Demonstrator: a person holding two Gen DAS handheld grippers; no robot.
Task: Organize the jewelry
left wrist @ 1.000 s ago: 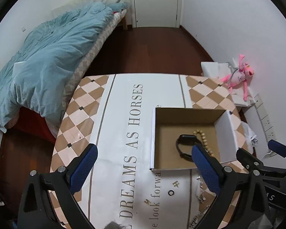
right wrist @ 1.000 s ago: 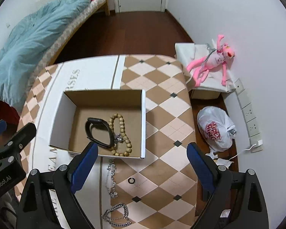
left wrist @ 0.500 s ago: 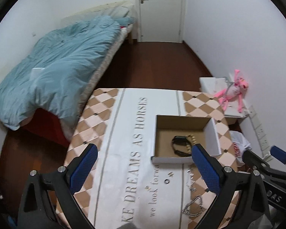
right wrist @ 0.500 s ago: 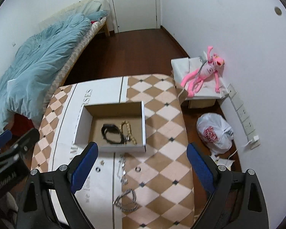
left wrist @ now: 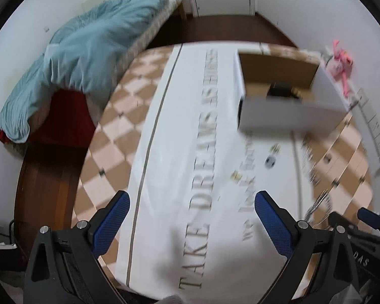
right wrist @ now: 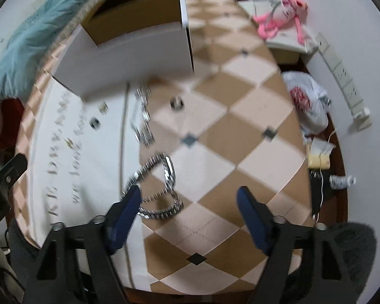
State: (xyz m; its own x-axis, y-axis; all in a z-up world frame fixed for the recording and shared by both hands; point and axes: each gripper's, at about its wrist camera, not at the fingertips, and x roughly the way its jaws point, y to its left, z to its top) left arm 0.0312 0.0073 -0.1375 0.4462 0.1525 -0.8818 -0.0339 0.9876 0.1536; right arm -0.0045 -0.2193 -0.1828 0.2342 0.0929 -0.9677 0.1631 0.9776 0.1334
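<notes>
Motion blur smears both views. Inside the cardboard box (left wrist: 278, 76), the dark item (left wrist: 281, 90) is mostly hidden behind the box's near white wall, and from the right wrist view the box's (right wrist: 139, 48) inside cannot be seen at all. The small pieces just in front of the box (left wrist: 271, 160) are too blurred to identify. The silver chain (right wrist: 141, 116) beside them is streaked, and the right gripper (right wrist: 190, 200) covers one end of the silver bracelet (right wrist: 162, 190).

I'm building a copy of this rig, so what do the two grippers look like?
Both match: the left gripper and right gripper have black angular frames with triangular cut-outs and silver screws, each finger faced with a blue textured pad. White lettering marks the side of each frame, partly cut off. No cables or sleeves are visible.
</notes>
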